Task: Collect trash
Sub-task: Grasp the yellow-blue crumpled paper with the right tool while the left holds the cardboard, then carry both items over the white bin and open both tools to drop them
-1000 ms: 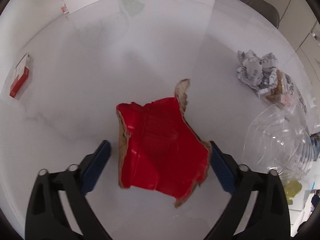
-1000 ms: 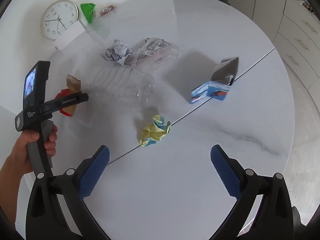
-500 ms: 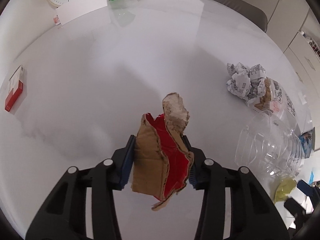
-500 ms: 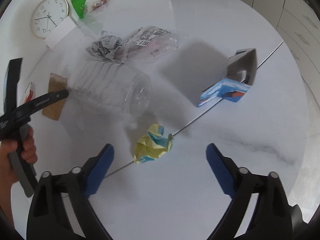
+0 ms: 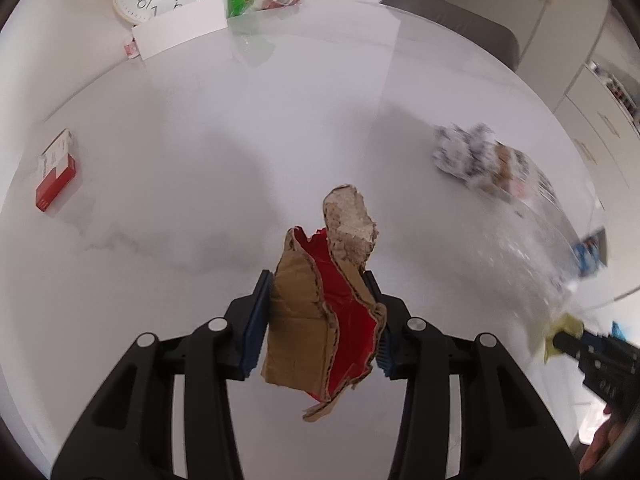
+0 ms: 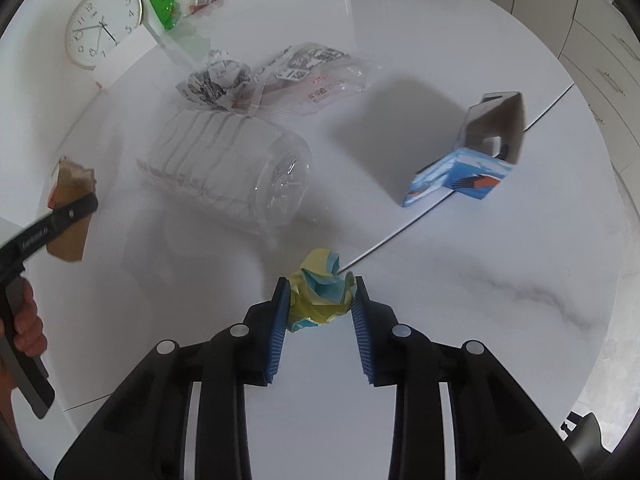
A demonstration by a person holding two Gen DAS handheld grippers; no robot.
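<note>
A torn piece of cardboard (image 5: 296, 320), red on one side and brown on the other, stands folded between the pads of my left gripper (image 5: 320, 320), which is shut on it and holds it above the white table (image 5: 200, 160). The right wrist view shows the same cardboard (image 6: 72, 176) at the far left. My right gripper (image 6: 319, 306) points down at the table. Its jaws are closing, and a crumpled yellow and blue paper ball (image 6: 318, 292) sits between them with both pads touching it.
A clear plastic bottle (image 6: 232, 172) lies on its side behind the paper ball. Beyond it are crumpled newspaper (image 6: 212, 80) and a plastic wrapper (image 6: 316, 76). An open blue carton (image 6: 468, 168) lies at right. A clock (image 6: 102, 24), a green wrapper (image 6: 164, 4) and a red box (image 5: 56, 176) lie farther off.
My left gripper closed on the flat cardboard, folded it and lifted it off the table. My right gripper sank toward the paper ball and closed around it.
</note>
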